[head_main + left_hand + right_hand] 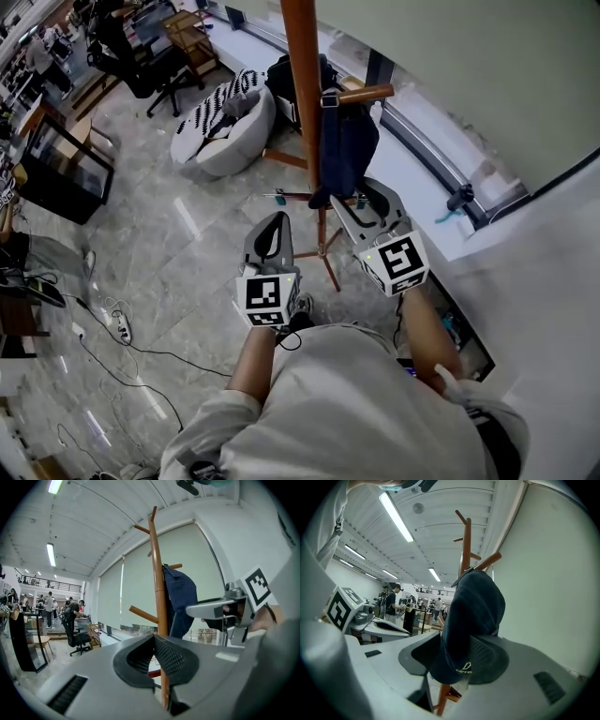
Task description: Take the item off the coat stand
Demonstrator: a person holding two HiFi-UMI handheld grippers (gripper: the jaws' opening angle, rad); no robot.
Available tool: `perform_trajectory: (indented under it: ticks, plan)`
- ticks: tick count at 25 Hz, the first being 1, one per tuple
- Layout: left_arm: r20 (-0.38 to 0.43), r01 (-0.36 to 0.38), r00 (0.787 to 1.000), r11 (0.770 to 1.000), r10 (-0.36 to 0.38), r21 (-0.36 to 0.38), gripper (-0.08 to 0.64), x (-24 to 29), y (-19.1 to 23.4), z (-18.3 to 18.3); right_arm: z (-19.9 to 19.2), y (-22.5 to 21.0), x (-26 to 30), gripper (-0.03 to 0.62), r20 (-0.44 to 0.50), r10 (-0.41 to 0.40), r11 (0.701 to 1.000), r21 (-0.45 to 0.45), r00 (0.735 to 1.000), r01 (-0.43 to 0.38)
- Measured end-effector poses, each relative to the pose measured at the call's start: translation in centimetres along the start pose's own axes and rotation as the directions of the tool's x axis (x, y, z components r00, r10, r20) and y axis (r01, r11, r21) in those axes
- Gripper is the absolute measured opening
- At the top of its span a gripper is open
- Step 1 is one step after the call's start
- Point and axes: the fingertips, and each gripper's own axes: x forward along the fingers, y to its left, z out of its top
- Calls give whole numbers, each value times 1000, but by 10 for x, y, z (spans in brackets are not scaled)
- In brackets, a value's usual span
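1. Grippers: I count two, the left gripper (277, 221) and the right gripper (362, 199).
2. Marker cubes: two, one per gripper (267, 298) (401, 262).
3. Coat stand (305, 75): one. In the left gripper view I count four side pegs (143, 614) on it.
4. Cap (473, 616): one, dark blue.
5. Beanbag (230, 136): one.
6. Office chair (155, 66): one that I can make out in the head view.
7. Power strip (120, 326): one, on the floor.
8. Ceiling tube lights (50, 555): two in the left gripper view.
9. People in the background (49, 606): several, too small for me to count.
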Motion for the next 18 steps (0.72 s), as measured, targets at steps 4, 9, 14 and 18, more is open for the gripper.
perform_trajectory:
  ticks: [4,9,14,18]
  plan:
    - [20,6,1000,1000,-6,9,11,9,6,9,-3,-3,4,153,-31,-17,1000,5,999,17]
    - [15,13,1000,1000,-13,14,11,15,12,13,-1,1,4,101,-48,-30,999,-31,998,29]
    - [22,36,999,999,-36,11,11,21,7,10,6,5,-1,50,-64,-40,991,-131,997,31]
    - [14,66,998,998,-66,8,11,26,-1,6,10,7,-5,38,-49,-26,988,-151,998,19]
